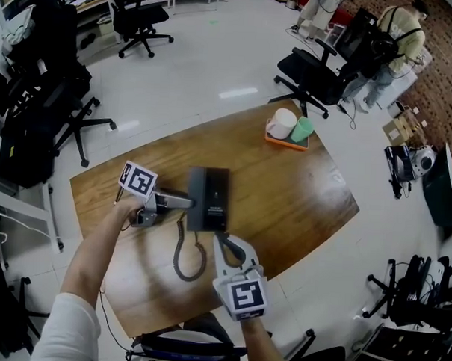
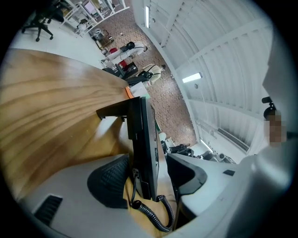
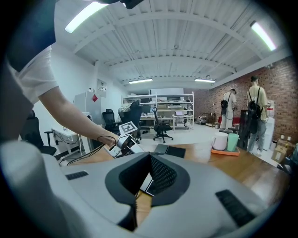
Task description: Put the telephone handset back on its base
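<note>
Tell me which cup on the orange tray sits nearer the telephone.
The white cup; it stands on the tray's side toward the telephone, with the green cup beyond it.

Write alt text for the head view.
A black telephone lies on a wooden table, open left tongs at its left edge, open right tongs at its near end beside the cord. A tray with two cups sits farther back.

Wooden table [image 1: 300, 194] under my right fingers [image 3: 163, 175]. Beyond them: white floor [image 3: 205, 132], black office chair [image 3: 160, 125], shelving [image 3: 158, 104]. Brick wall [image 3: 279, 88] to their right, strip lights [image 3: 263, 35] above.
</note>
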A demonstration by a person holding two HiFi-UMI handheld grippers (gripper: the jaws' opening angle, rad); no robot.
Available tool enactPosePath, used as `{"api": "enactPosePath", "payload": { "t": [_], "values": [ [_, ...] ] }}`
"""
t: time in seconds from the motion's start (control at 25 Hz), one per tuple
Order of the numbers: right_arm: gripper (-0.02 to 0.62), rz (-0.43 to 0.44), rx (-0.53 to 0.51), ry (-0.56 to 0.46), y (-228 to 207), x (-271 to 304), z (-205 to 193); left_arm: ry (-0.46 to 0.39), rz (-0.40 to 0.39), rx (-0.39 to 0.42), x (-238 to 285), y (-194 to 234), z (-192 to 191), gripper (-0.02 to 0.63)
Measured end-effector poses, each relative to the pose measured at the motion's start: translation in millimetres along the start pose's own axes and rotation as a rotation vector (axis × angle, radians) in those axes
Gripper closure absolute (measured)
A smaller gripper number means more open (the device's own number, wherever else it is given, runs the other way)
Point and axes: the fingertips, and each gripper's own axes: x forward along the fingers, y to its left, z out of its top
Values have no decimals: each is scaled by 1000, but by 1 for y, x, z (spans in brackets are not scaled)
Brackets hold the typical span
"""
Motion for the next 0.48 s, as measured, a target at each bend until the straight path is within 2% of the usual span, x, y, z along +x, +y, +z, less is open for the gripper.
{"api": "enactPosePath", "payload": {
  "t": [0.32,0.48],
  "values": [
    [594,8,4,-5,12,2,3,-35,4,40,-8,-10,4,348],
    [594,-3,4,-22,15,-4,7,-53,4,58,-15,-18,-1,405]
  ]
}}
